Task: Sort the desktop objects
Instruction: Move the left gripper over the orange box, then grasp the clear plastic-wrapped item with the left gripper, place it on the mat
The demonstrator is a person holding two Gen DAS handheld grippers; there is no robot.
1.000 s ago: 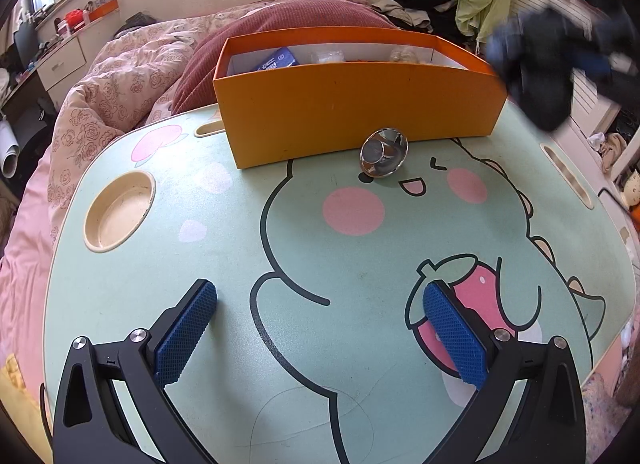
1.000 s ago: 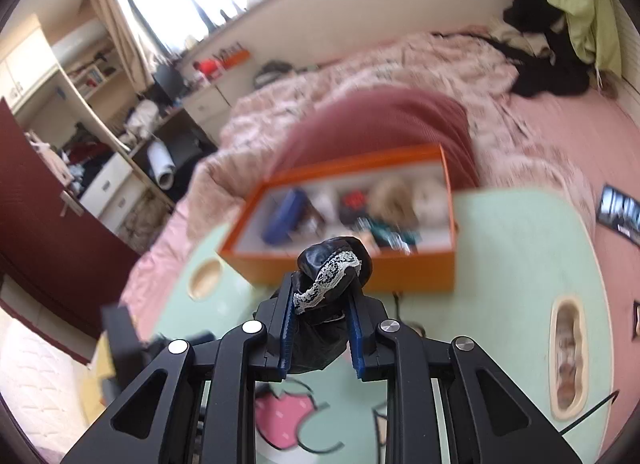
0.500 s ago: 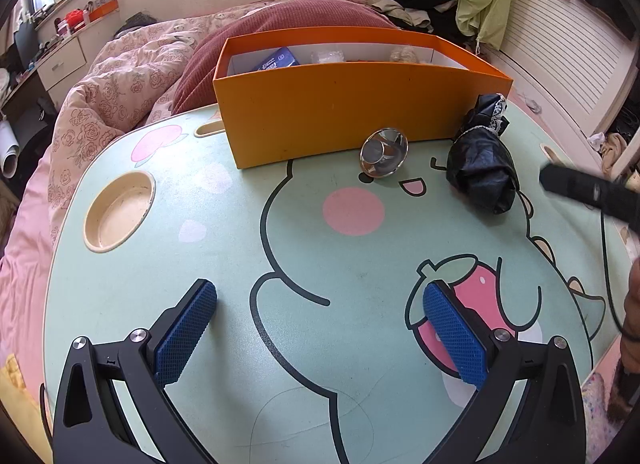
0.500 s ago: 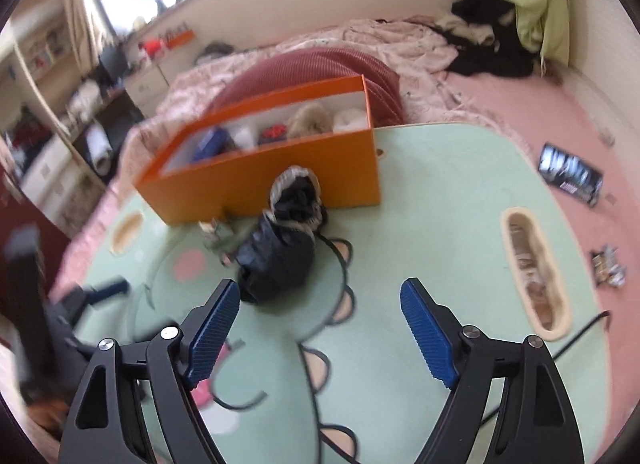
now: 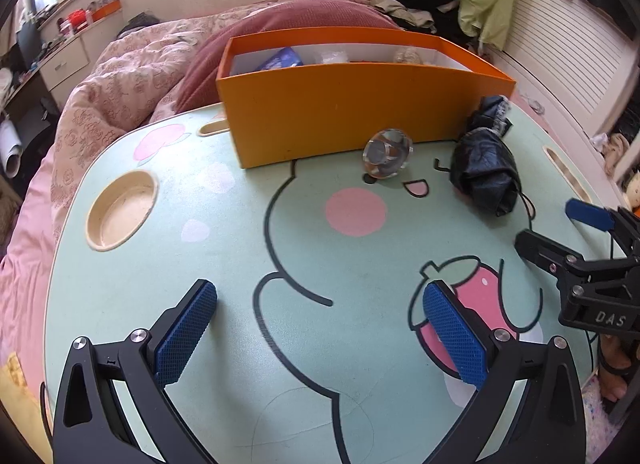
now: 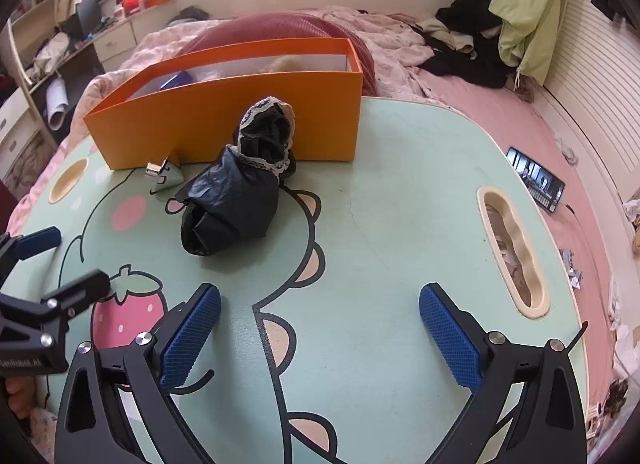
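Note:
A black plastic bundle (image 5: 484, 175) (image 6: 232, 203) with a lace-edged cloth at its top lies on the green cartoon table (image 6: 400, 203), against the front of the orange box (image 5: 344, 115) (image 6: 240, 115). A small shiny faceted object (image 5: 387, 151) (image 6: 164, 175) sits to its left. My right gripper (image 6: 320, 296) (image 5: 550, 223) hangs near the table's front, short of the bundle, its jaws still opening with nothing between them. My left gripper (image 5: 320, 296) (image 6: 76, 258) stands open over the strawberry drawing, holding nothing.
The box holds a blue item and several soft things. A round cup hollow (image 5: 122, 209) lies at the table's left, a long slot (image 6: 514, 252) at its right. Behind the table are a red cushion (image 5: 304, 19) and a pink quilt. A phone (image 6: 536, 179) lies on the bed.
The right gripper was shut on the black bundle up over the box. It has let go and opened wide, and the bundle now lies on the table. The left gripper has not moved.

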